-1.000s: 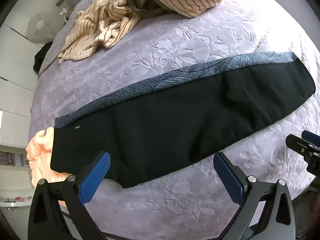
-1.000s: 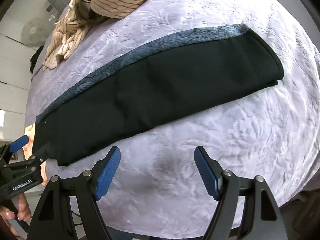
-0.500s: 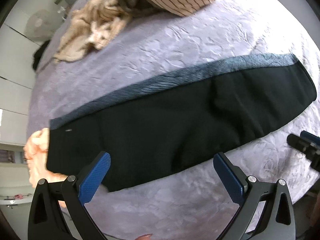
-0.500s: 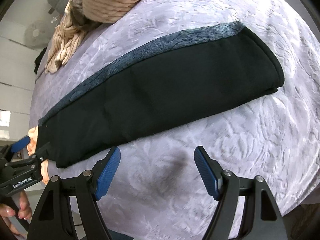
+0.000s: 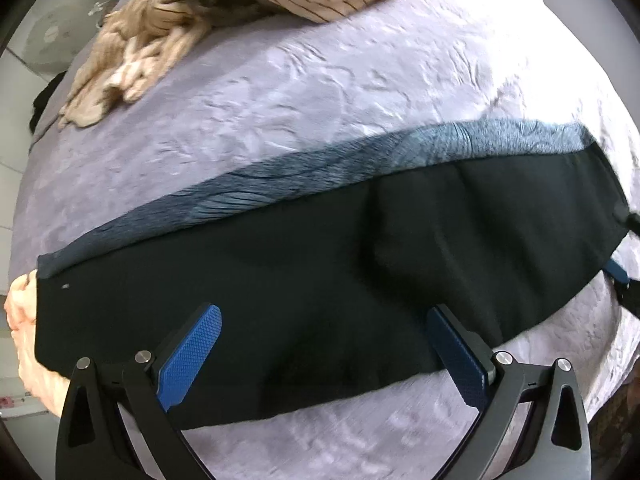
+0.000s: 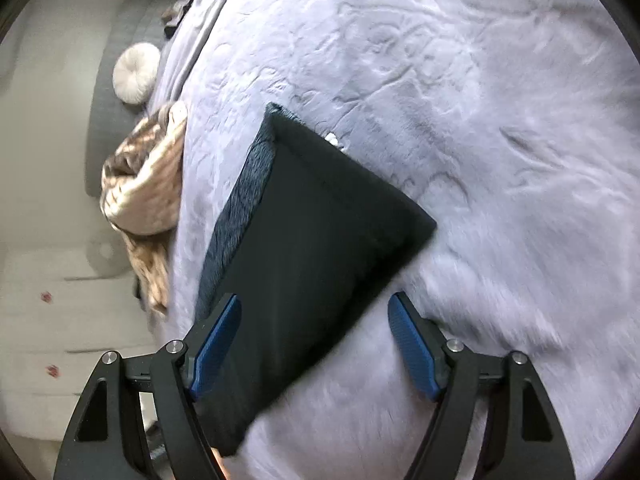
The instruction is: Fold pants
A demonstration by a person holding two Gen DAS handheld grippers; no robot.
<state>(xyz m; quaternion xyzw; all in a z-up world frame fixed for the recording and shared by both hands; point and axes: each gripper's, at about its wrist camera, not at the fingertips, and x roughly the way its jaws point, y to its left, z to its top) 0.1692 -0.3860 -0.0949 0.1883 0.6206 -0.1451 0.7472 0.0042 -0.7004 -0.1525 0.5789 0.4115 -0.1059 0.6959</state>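
Note:
Black pants [image 5: 328, 272] with a grey-blue patterned stripe along the far edge lie folded lengthwise, flat across the lilac bedspread [image 5: 320, 92]. My left gripper [image 5: 324, 344] is open, both blue pads low over the near side of the pants. In the right wrist view the pants [image 6: 312, 248] run away from me, their end seam at the far end. My right gripper [image 6: 314, 332] is open over this end, left pad above the fabric, right pad above the bedspread [image 6: 480, 140]. Part of the right gripper [image 5: 624, 280] shows at the pants' right end.
A heap of cream striped clothes [image 5: 224, 4] lies at the far side of the bed, also in the right wrist view [image 6: 144, 192]. A peach cloth [image 5: 24, 344] lies at the pants' left end. A grey headboard [image 6: 116, 80] with a white round cushion [image 6: 136, 74] stands behind.
My left gripper has moved forward and lower, its pads now over the pants. My right gripper has swung round to the pants' right end and now looks along their length.

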